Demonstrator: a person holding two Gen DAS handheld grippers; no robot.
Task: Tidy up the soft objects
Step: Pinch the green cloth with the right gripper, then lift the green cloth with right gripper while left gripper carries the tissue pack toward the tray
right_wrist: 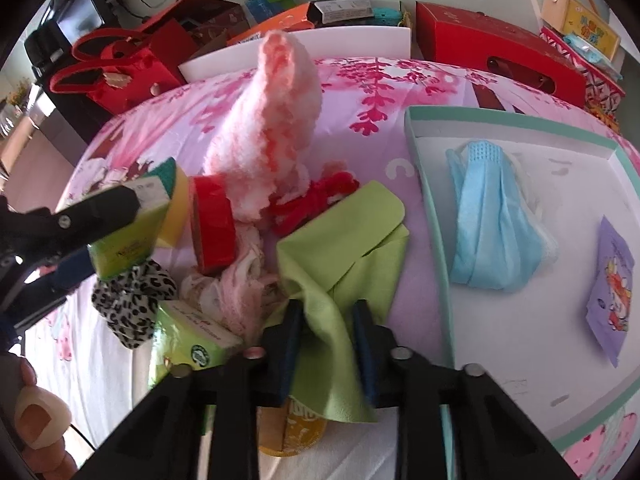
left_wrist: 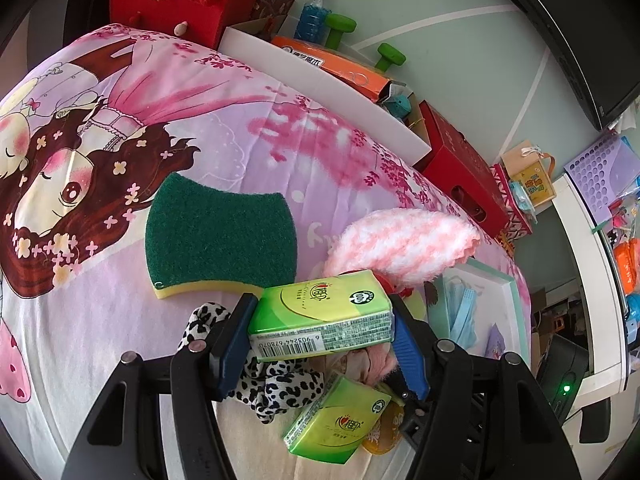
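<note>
Left gripper (left_wrist: 322, 320) clenched on a green tissue pack (left_wrist: 320, 314), held above the clutter pile. Right gripper (right_wrist: 328, 340) pinches the green cloth (right_wrist: 340, 248), just left of the teal-rimmed tray (right_wrist: 434, 216). Suggest lifting the cloth clear before swinging over the tray rim; keep grip steady.

Black gripper (left_wrist: 324, 320) frames, blue pads (left_wrist: 234, 344), silver screws.

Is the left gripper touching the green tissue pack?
Touching. The left wrist view shows the left gripper with both jaws pressed against the ends of the tissue pack.
</note>
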